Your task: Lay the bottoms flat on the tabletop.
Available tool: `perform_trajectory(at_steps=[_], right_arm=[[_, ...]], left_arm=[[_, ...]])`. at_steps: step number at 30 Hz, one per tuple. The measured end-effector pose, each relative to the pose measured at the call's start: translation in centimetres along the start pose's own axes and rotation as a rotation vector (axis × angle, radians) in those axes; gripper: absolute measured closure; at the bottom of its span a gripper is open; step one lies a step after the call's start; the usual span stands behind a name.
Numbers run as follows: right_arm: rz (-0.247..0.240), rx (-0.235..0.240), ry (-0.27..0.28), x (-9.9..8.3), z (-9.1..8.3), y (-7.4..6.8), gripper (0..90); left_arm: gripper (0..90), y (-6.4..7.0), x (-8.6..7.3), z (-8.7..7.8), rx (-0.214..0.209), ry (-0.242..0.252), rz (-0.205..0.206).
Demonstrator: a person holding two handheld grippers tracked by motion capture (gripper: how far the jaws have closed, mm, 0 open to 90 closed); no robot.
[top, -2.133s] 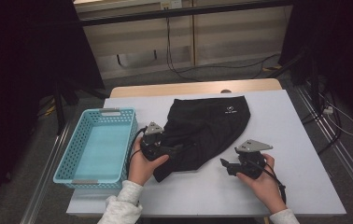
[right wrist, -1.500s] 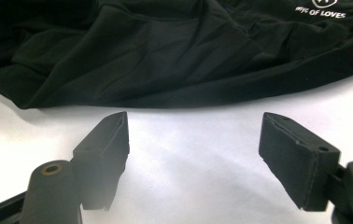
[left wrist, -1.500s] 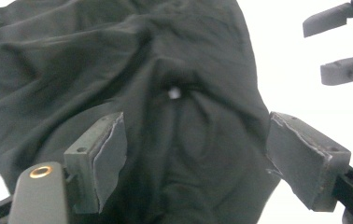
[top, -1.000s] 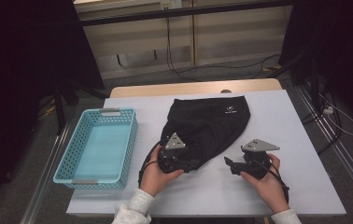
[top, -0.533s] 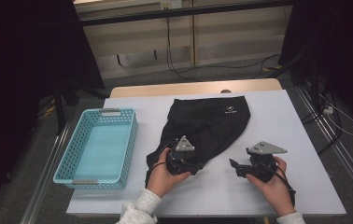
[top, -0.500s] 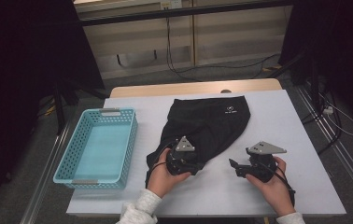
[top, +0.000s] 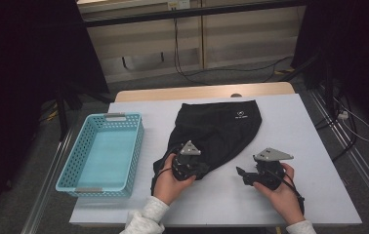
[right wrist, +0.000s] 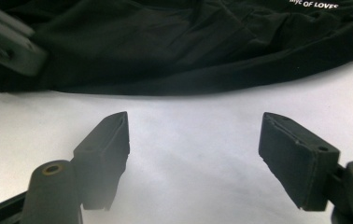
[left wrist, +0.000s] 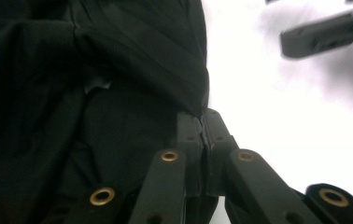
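Black garment (top: 216, 131) lies crumpled at the centre of the white tabletop (top: 314, 146). Its near left corner is clamped between the closed jaws of the left hand-held gripper (left wrist: 203, 122). Right hand-held gripper (right wrist: 194, 140) is released, jaws spread wide above bare tabletop just near of the garment's hem. White lettering (right wrist: 314, 4) marks the fabric. Farther left, well apart, sits a light-blue basket (top: 75, 158).
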State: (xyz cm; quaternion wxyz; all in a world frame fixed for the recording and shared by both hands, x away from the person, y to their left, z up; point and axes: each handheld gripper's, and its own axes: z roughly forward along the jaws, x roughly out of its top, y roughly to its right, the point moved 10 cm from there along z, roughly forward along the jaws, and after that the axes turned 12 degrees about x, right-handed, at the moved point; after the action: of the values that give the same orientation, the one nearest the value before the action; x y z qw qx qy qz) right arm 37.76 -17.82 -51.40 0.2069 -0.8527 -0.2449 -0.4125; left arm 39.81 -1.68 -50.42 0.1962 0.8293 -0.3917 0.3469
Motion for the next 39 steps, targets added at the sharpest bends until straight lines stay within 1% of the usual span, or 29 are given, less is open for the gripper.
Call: perform_trajectory(at_steps=[3, 5, 8, 9, 11, 12, 15, 17, 18, 19, 20, 21, 24, 26, 28, 29, 30, 31, 32, 33, 34, 35, 36, 37, 38, 39], right_arm=[[-0.009, 0.001, -0.007, 0.0, 0.2, -0.2, 25.2], [-0.021, 0.005, -0.011, 0.0, 0.5, -0.4, 25.6], [-0.038, 0.015, -0.023, 0.1, 1.0, -0.9, 26.9], [-0.047, 0.023, -0.027, 0.1, 1.2, -1.1, 28.8], [-0.063, 0.038, -0.034, 0.3, 1.7, -1.5, 29.4], [-0.07, 0.045, -0.038, 0.4, 1.9, -1.8, 29.6], [-0.08, 0.05, -0.038, 0.7, 2.6, -2.3, 29.5], [-0.059, 0.052, -0.031, 0.9, 3.1, -2.5, 29.4], [-0.064, 0.058, -0.034, 1.0, 3.3, -2.6, 29.7], [-0.071, 0.061, -0.037, 1.1, 3.5, -2.7, 29.8], [-0.071, 0.066, -0.039, 1.1, 3.7, -2.8, 30.4], [-0.071, 0.073, -0.038, 1.2, 3.8, -3.0, 31.8], [-0.083, 0.089, -0.037, 1.5, 4.3, -3.3, 34.9], [-0.093, 0.092, -0.04, 1.7, 4.8, -3.5, 37.3], [-0.096, 0.1, -0.052, 1.9, 5.5, -3.6, 38.8], [-0.094, 0.098, -0.052, 2.0, 5.7, -3.6, 40.0], [-0.093, 0.1, -0.049, 2.2, 6.1, -3.7, 41.0], [-0.09, 0.107, -0.064, 2.2, 6.5, -3.8, 41.2], [-0.089, 0.112, -0.102, 2.0, 7.0, -3.9, 39.8], [-0.101, 0.113, -0.1, 2.2, 7.2, -4.1, 45.2], [-0.106, 0.133, -0.1, 2.3, 7.4, -4.4, 51.3], [-0.112, 0.141, -0.1, 2.3, 7.5, -4.5, 55.7], [-0.111, 0.144, -0.099, 2.4, 7.6, -4.6, 61.5], [-0.106, 0.152, -0.097, 2.4, 7.6, -4.6, 67.8], [-0.1, 0.157, -0.095, 2.5, 7.6, -4.6, 74.9], [-0.096, 0.163, -0.095, 2.5, 7.7, -4.6, 80.1]], left_arm=[[87.3, -1.0, 1.1, -1.2, -0.004, 0.046, -0.042], [87.1, -1.9, 1.5, -1.7, 0.004, 0.066, -0.067], [87.2, -3.2, 1.5, -1.9, 0.022, 0.072, -0.091], [87.3, -3.6, 1.5, -1.9, 0.029, 0.076, -0.101], [87.3, -4.5, 1.5, -1.7, 0.05, 0.085, -0.113], [87.3, -4.7, 1.5, -1.7, 0.052, 0.083, -0.123], [87.2, -5.3, 1.5, -1.3, 0.071, 0.092, -0.129], [87.2, -5.5, 1.5, -1.0, 0.083, 0.094, -0.118], [87.1, -5.5, 1.4, -0.8, 0.08, 0.087, -0.114], [87.0, -5.6, 1.3, -0.7, 0.088, 0.085, -0.115], [86.7, -5.8, 1.3, -0.6, 0.098, 0.09, -0.118], [86.7, -5.8, 1.2, -0.5, 0.09, 0.085, -0.12], [86.7, -5.9, 1.1, -0.5, 0.096, 0.087, -0.123], [86.2, -6.0, 1.0, -0.7, 0.103, 0.088, -0.115], [81.9, -6.0, 1.0, -0.8, 0.114, 0.101, -0.119], [77.4, -6.1, 1.0, -0.9, 0.129, 0.106, -0.118], [70.3, -6.2, 1.0, -1.0, 0.143, 0.113, -0.108], [63.9, -6.2, 0.9, -1.0, 0.148, 0.114, -0.098], [58.1, -6.2, 0.8, -1.2, 0.15, 0.111, -0.091], [52.7, -6.0, 0.8, -1.3, 0.14, 0.112, -0.103], [47.9, -6.0, 0.9, -1.6, 0.133, 0.116, -0.11], [42.9, -6.0, 0.9, -1.8, 0.131, 0.117, -0.118], [39.2, -6.1, 0.9, -2.0, 0.133, 0.12, -0.114], [36.7, -6.1, 0.8, -2.2, 0.137, 0.124, -0.112], [35.2, -6.1, 0.7, -2.3, 0.143, 0.12, -0.112], [33.7, -6.2, 0.5, -2.4, 0.147, 0.117, -0.105]])
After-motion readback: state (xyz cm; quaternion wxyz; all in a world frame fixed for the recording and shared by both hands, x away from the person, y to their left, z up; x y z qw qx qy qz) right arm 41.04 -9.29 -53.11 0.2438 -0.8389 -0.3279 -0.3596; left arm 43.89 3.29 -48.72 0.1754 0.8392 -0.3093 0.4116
